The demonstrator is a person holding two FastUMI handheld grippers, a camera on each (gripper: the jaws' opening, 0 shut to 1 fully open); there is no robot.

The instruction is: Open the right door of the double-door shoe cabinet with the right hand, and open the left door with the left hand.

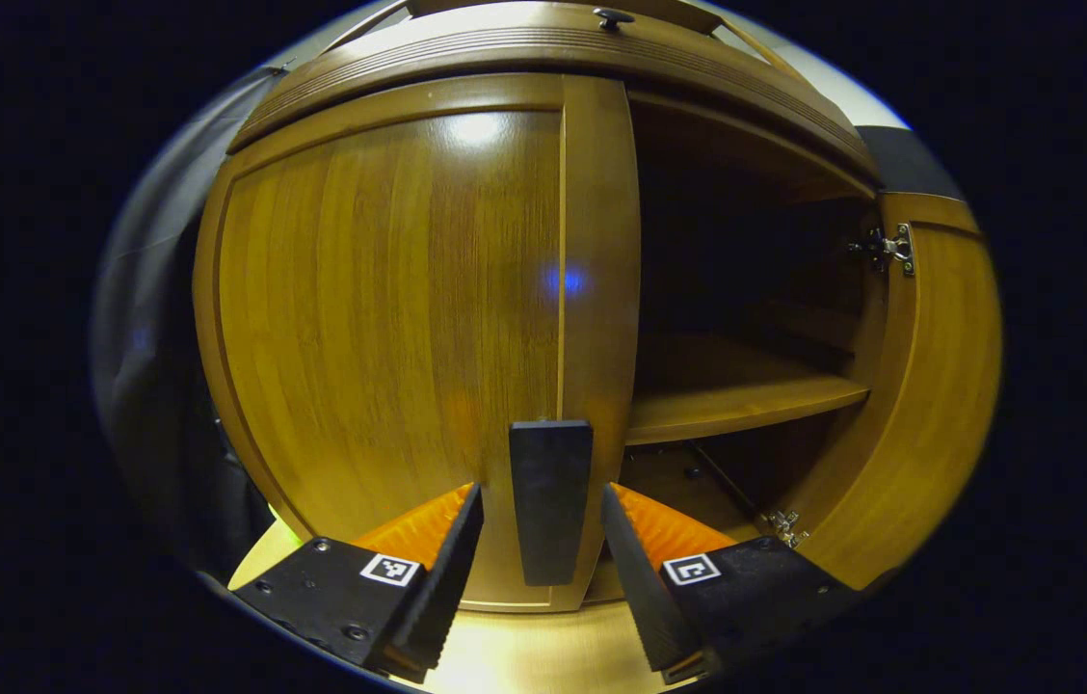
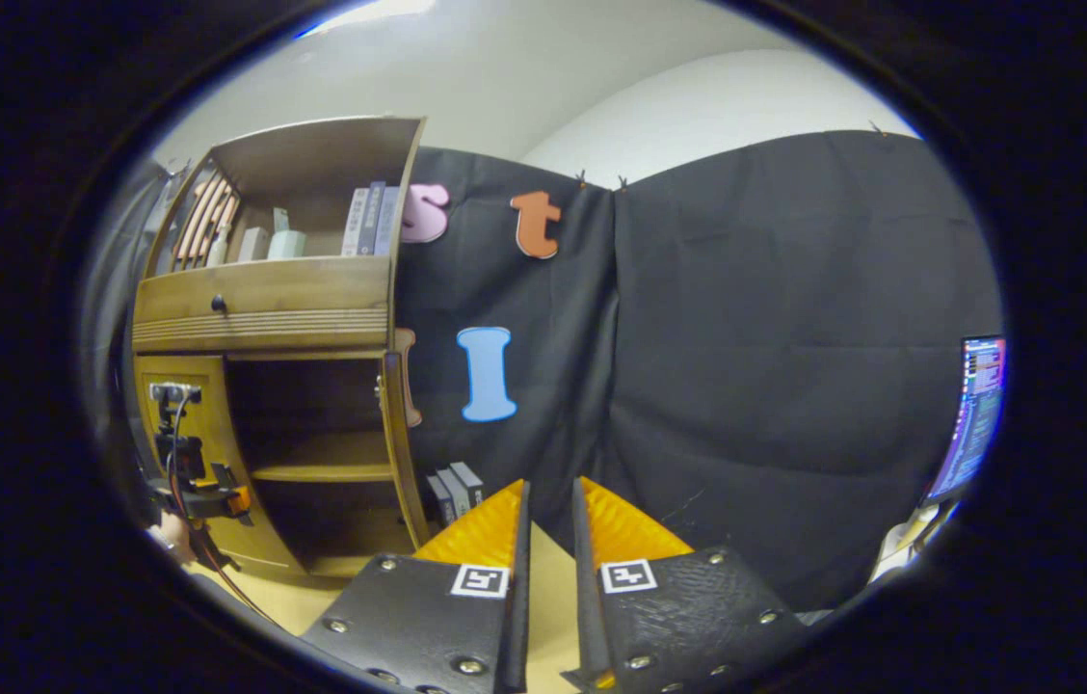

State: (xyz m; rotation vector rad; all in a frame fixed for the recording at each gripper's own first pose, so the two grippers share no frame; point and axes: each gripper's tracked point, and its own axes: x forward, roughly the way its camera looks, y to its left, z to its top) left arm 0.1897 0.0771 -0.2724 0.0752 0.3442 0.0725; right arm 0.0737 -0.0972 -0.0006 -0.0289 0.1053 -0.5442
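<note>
The wooden shoe cabinet stands at the left of the right gripper view. Its left door is closed. A dark upright handle sits on that door's right edge. My left gripper is open, its fingers on either side of the handle and apart from it. The right door is swung wide open, baring a shelf and a dark interior. My right gripper is away from the cabinet, over the floor, with a narrow gap and nothing between its fingers. From there the left gripper shows at the left door.
Above the doors is a drawer with a dark knob and an open shelf holding books. Several books stand on the floor beside the open door's edge. A lit monitor is at the far right.
</note>
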